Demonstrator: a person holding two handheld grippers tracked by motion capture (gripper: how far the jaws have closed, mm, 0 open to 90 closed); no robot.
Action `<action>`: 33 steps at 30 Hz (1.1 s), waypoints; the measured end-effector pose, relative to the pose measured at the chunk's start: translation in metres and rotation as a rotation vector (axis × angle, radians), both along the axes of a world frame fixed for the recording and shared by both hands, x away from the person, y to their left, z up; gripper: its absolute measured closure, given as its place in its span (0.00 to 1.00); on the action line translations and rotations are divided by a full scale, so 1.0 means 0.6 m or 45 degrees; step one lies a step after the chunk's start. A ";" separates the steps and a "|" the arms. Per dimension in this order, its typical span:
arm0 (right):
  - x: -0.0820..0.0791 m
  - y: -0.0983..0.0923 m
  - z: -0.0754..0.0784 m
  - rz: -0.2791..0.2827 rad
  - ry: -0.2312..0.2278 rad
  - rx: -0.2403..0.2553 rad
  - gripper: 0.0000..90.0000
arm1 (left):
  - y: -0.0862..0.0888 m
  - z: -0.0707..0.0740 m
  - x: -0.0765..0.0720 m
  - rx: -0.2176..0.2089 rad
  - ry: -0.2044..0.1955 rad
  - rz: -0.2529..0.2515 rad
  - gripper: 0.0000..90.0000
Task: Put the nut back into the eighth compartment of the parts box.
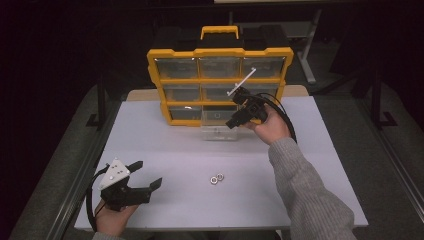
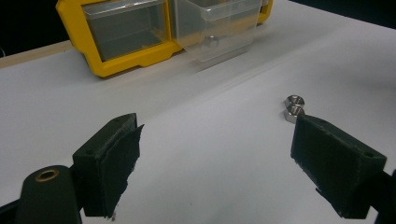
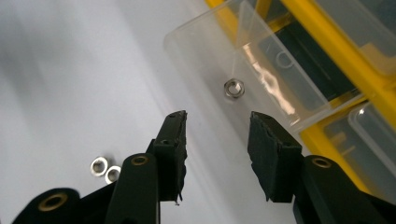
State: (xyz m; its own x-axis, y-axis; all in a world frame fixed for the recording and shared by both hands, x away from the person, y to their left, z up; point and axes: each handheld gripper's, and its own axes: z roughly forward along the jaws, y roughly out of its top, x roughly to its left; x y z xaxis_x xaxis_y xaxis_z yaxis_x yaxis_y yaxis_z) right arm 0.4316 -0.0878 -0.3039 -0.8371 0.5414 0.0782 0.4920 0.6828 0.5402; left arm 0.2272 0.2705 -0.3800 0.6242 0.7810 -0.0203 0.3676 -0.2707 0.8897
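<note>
A yellow organiser case (image 1: pixel 220 52) with clear drawers stands upright at the back of the white table (image 1: pixel 165 150). Its bottom middle drawer (image 1: pixel 218 132) is pulled out, and a steel nut (image 3: pixel 234 88) lies inside that drawer (image 3: pixel 261 79). My right gripper (image 1: pixel 231 123) hovers beside the pulled-out drawer, jaws partly apart with nothing between them (image 3: pixel 217 123). Two steel nuts (image 1: pixel 216 178) lie together on the table in front. My left gripper (image 1: pixel 149 175) rests near the front left edge, open and empty (image 2: pixel 215 140), with the two nuts (image 2: pixel 294 108) just past its right jaw.
The yellow case (image 2: pixel 116 60) blocks the far side of the table. A cable (image 1: pixel 285 117) loops from the right gripper over the person's hand. Dark floor and table legs lie beyond the table's edges.
</note>
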 end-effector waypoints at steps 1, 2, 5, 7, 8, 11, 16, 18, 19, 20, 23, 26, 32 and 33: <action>-0.007 -0.001 0.000 -0.001 -0.007 -0.007 0.61 | 0.001 0.000 0.000 0.013 -0.001 -0.006 0.17; -0.018 -0.002 -0.002 0.021 -0.019 -0.028 0.60 | 0.001 0.000 0.000 0.017 -0.001 -0.007 0.17; -0.036 -0.004 -0.007 0.050 -0.023 -0.005 0.59 | 0.001 0.000 0.000 0.016 -0.004 -0.008 0.17; -0.049 -0.004 -0.011 0.070 -0.033 0.002 0.59 | 0.000 -0.001 0.000 0.003 -0.001 -0.001 0.17; -0.055 -0.005 -0.014 0.076 -0.030 0.011 0.59 | -0.001 -0.001 -0.001 -0.001 0.000 0.002 0.17; -0.069 -0.006 -0.027 0.099 -0.020 0.019 0.58 | -0.001 0.000 -0.001 -0.004 0.003 0.003 0.17; -0.086 -0.005 -0.048 0.101 0.013 0.018 0.58 | -0.002 0.000 -0.001 -0.006 -0.001 -0.008 0.17; -0.094 -0.005 -0.064 0.117 0.019 0.015 0.58 | -0.004 -0.001 -0.001 -0.002 -0.012 -0.016 0.17; -0.094 -0.005 -0.064 0.117 0.019 0.015 0.58 | -0.004 -0.001 -0.001 -0.002 -0.012 -0.016 0.17; -0.100 -0.004 -0.075 0.125 0.021 0.010 0.58 | -0.004 -0.002 0.000 0.010 -0.009 -0.017 0.17; -0.105 -0.002 -0.087 0.138 0.027 0.013 0.57 | -0.005 -0.003 0.000 0.004 -0.007 -0.017 0.17; -0.114 0.005 -0.114 0.164 0.035 0.003 0.56 | -0.005 -0.004 0.000 -0.001 -0.006 -0.014 0.17; -0.126 0.019 -0.152 0.202 0.053 -0.017 0.56 | -0.003 -0.004 0.001 0.020 -0.009 -0.020 0.17; -0.129 0.021 -0.156 0.204 0.055 -0.023 0.56 | -0.003 -0.004 0.001 0.019 -0.005 -0.021 0.17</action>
State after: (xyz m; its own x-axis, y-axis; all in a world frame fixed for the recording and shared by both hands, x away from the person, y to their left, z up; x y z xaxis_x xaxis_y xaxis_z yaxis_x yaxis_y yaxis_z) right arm 0.3545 -0.0749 -0.3973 -0.9090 0.4028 0.1075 0.3986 0.7638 0.5077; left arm 0.2280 0.2689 -0.3823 0.6367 0.7710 -0.0063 0.3597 -0.2898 0.8869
